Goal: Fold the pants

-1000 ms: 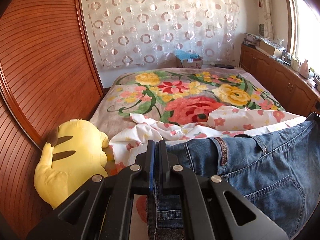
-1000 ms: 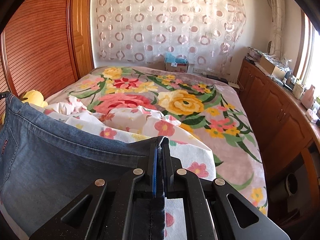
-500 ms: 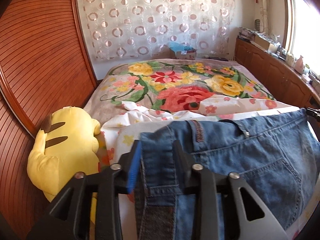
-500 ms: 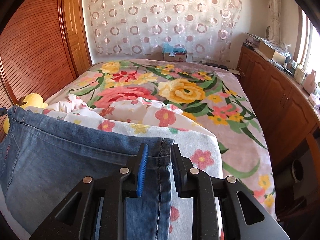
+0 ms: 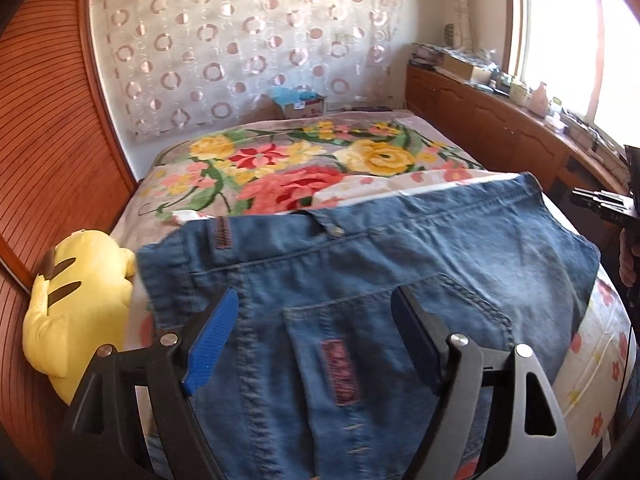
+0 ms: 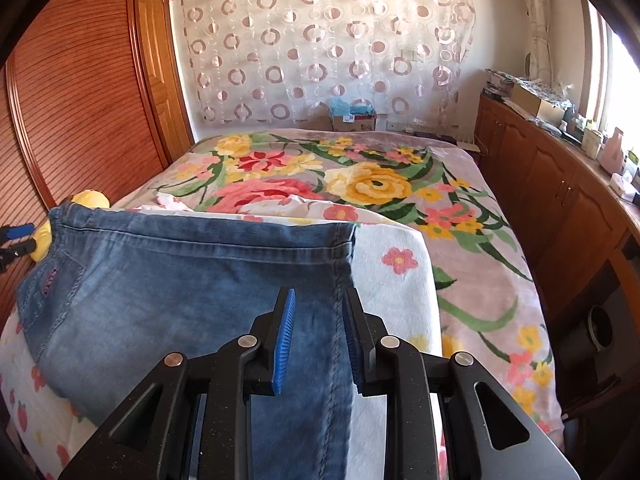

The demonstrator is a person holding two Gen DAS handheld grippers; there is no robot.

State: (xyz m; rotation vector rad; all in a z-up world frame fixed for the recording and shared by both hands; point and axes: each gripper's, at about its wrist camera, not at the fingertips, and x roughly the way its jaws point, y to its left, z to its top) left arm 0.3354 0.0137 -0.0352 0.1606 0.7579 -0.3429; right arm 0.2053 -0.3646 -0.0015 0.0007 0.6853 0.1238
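Note:
Blue denim pants [image 5: 360, 264] lie flat on the white flowered sheet [image 5: 592, 364] at the near end of the bed, waistband toward the far side. My left gripper [image 5: 316, 312] is open wide above the back pocket near the left waist corner, holding nothing. In the right wrist view the pants [image 6: 192, 280] spread to the left. My right gripper [image 6: 318, 308] is open over the pants' right side seam, just behind the right waist corner, holding nothing. The right gripper also shows at the left wrist view's right edge [image 5: 600, 204].
A yellow plush toy [image 5: 76, 304] lies at the bed's left edge against the wooden wardrobe [image 5: 48, 160]. A floral blanket [image 6: 360, 184] covers the far bed. A wooden cabinet [image 6: 560, 200] with clutter runs along the right. A cardboard box [image 6: 352, 120] sits at the far wall.
Both grippers let go of the waistband corners, opened and drew back. The pants dropped from being held up and now lie flat on the sheet.

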